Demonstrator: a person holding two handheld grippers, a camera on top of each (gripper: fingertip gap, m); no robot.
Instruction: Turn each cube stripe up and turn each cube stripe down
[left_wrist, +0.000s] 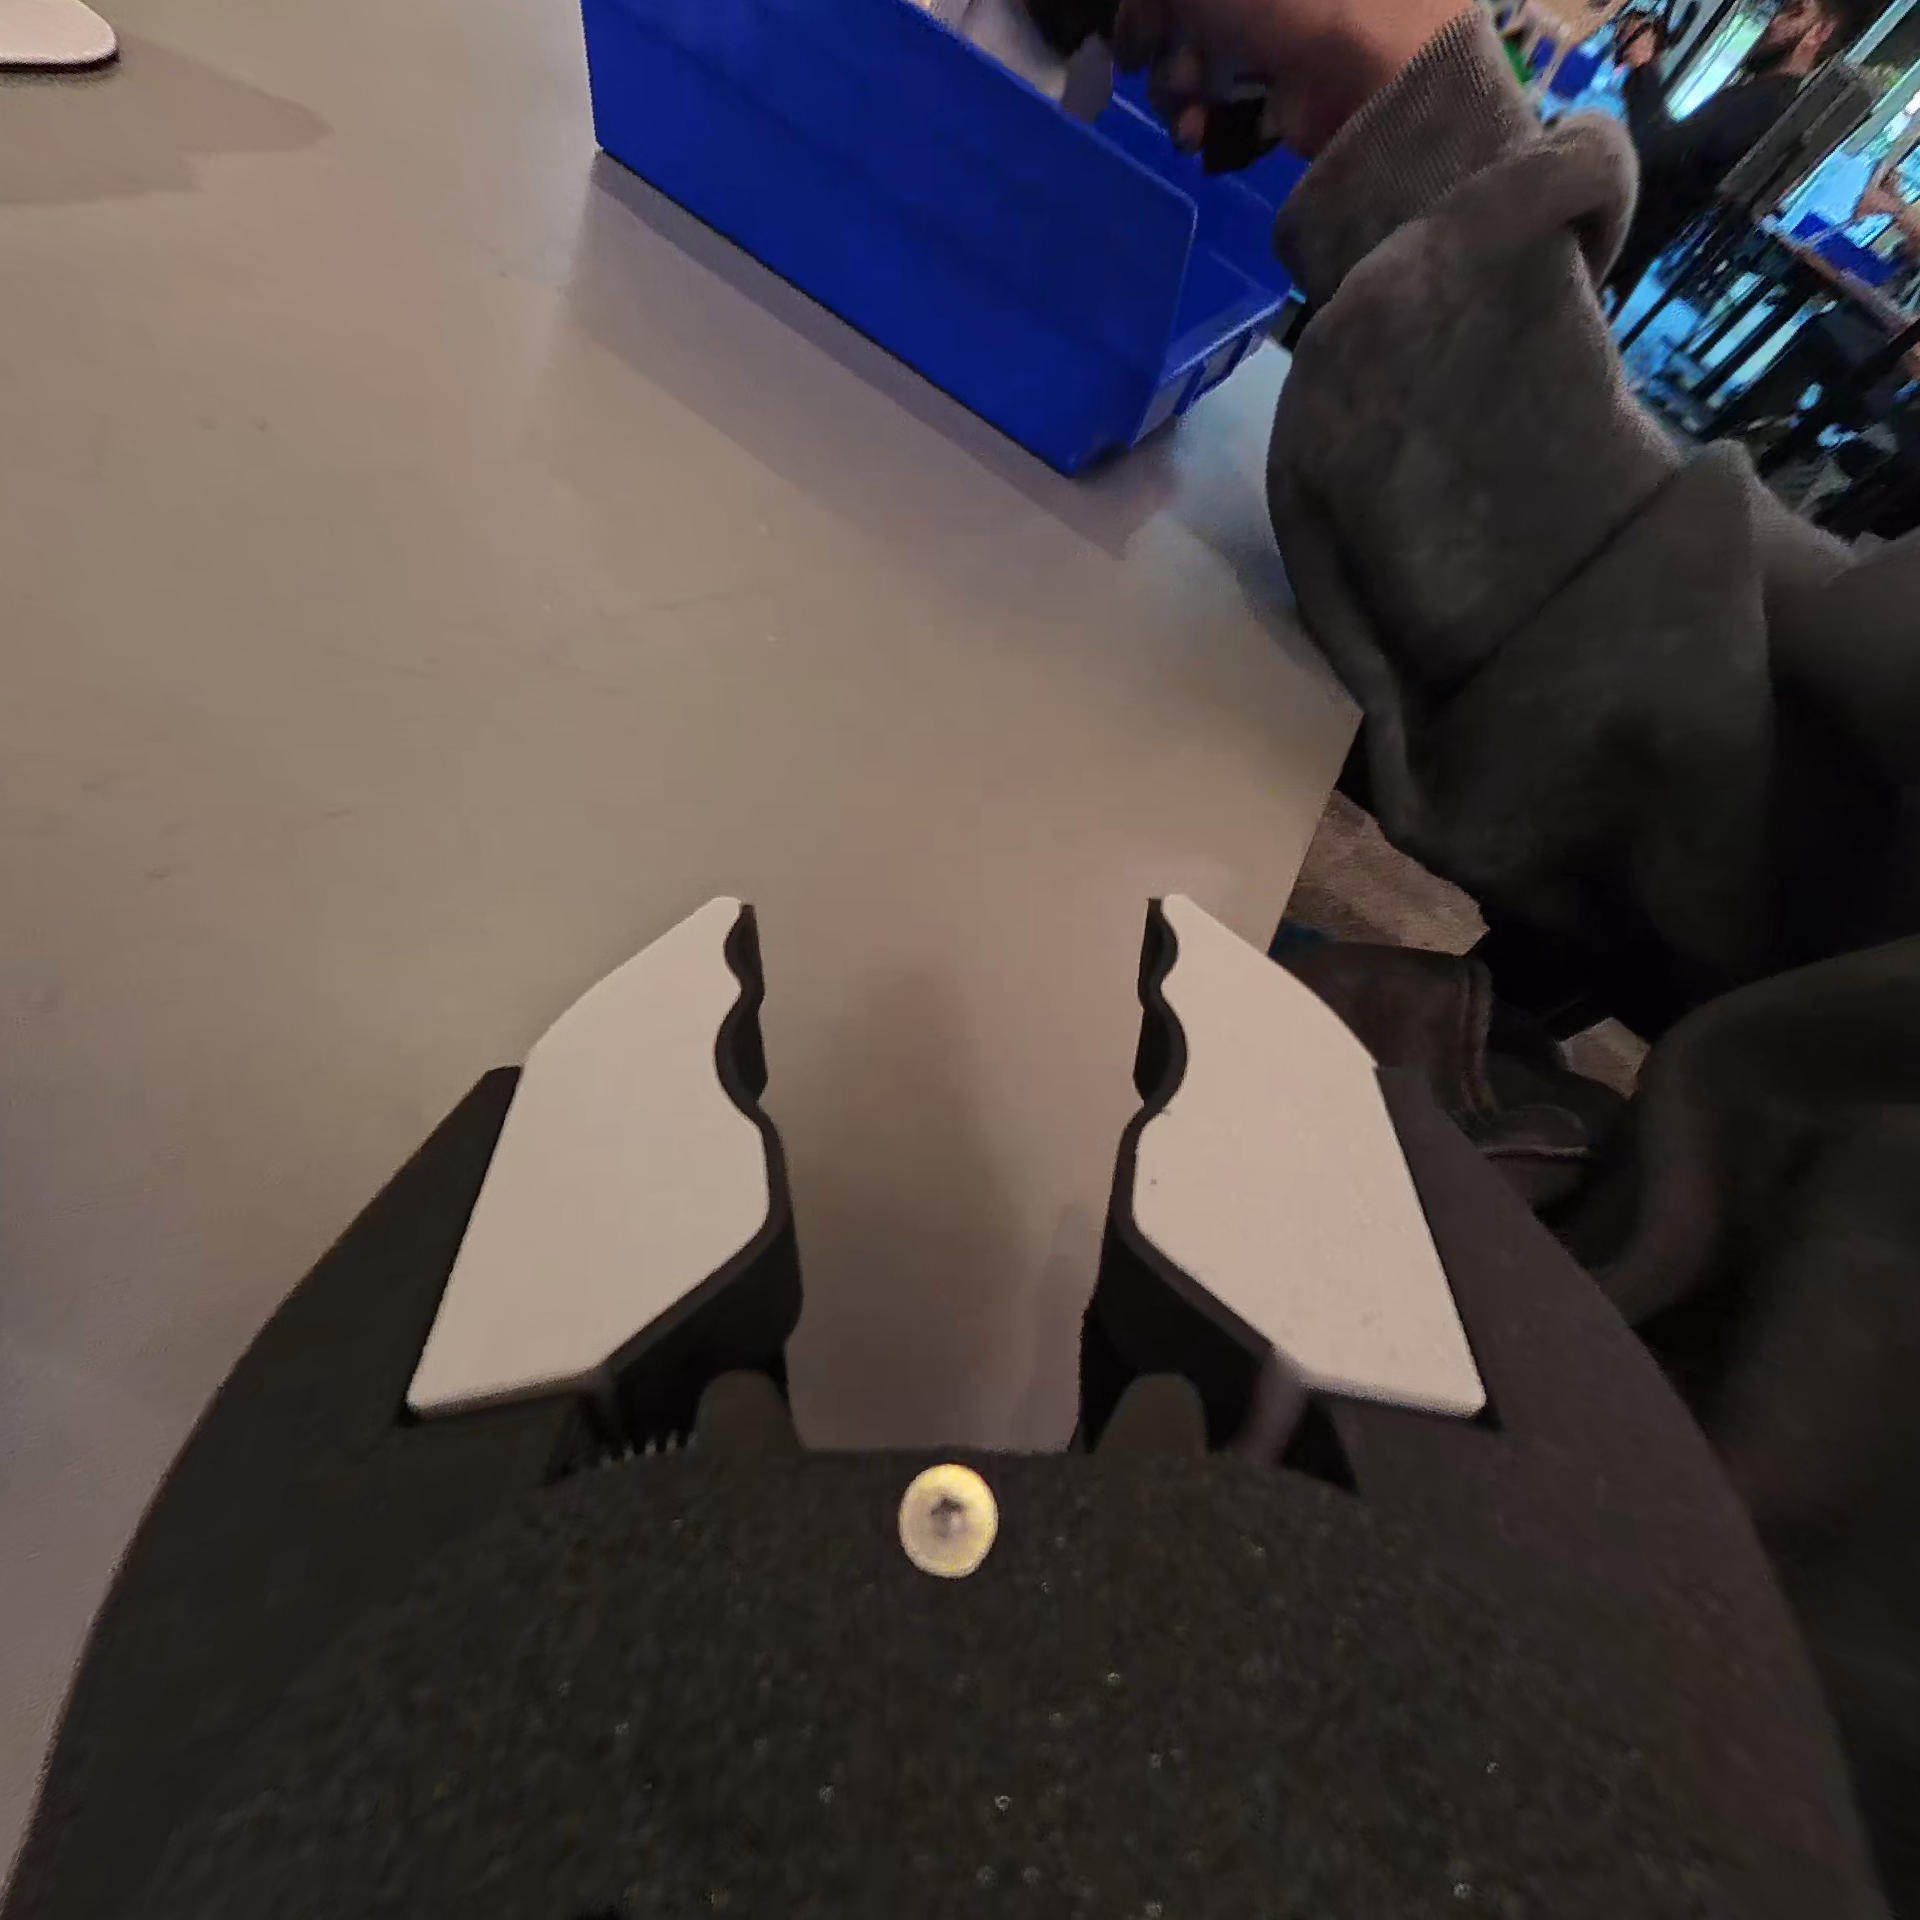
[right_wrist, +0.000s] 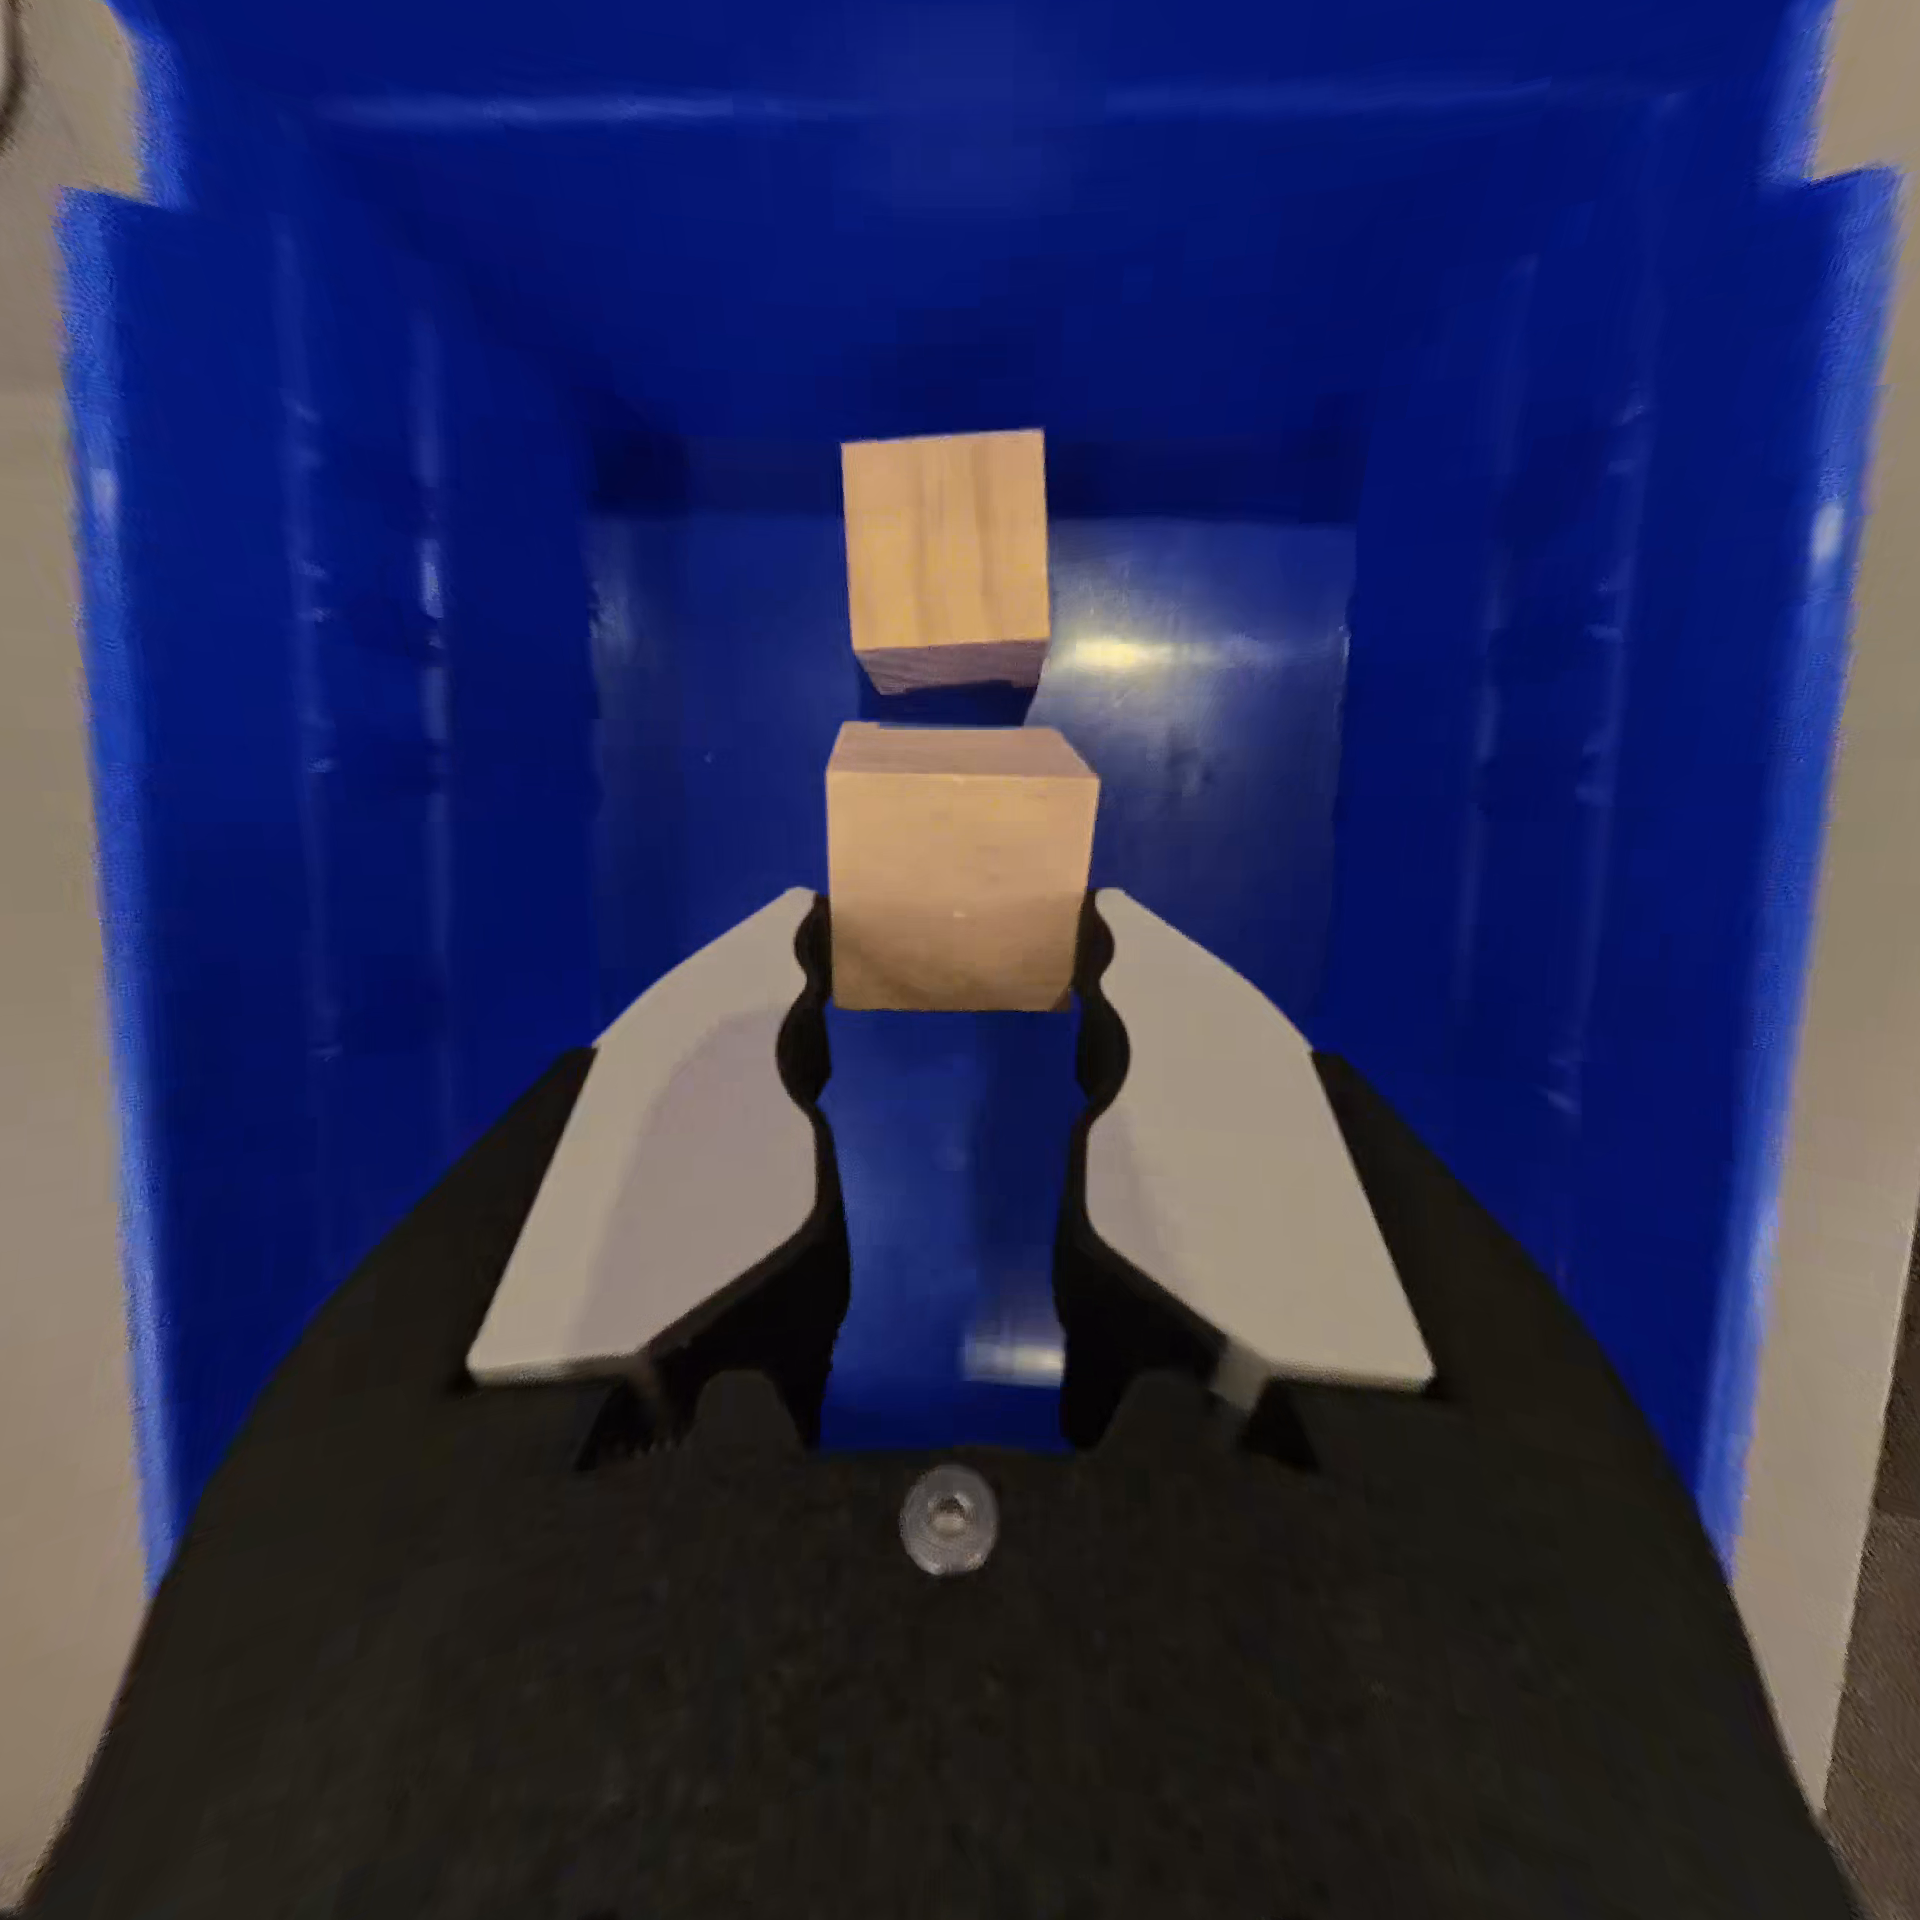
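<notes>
Inside blue bin (right_wrist: 312, 727): right gripper (right_wrist: 956, 951), jaws clamped on near cube (right_wrist: 961, 883); far cube (right_wrist: 945, 551) untouched. Left gripper (left_wrist: 951, 920) idle over table (left_wrist: 416, 623), jaws apart. Stripes unseen; progress unclear.

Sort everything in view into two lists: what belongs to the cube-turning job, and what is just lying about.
Job:
- near cube, held in the right tongs
- far cube, on the bin floor
- blue bin
- left tongs, open over the table

Lying about:
- grey sleeve
- white object at the table's far corner
</notes>
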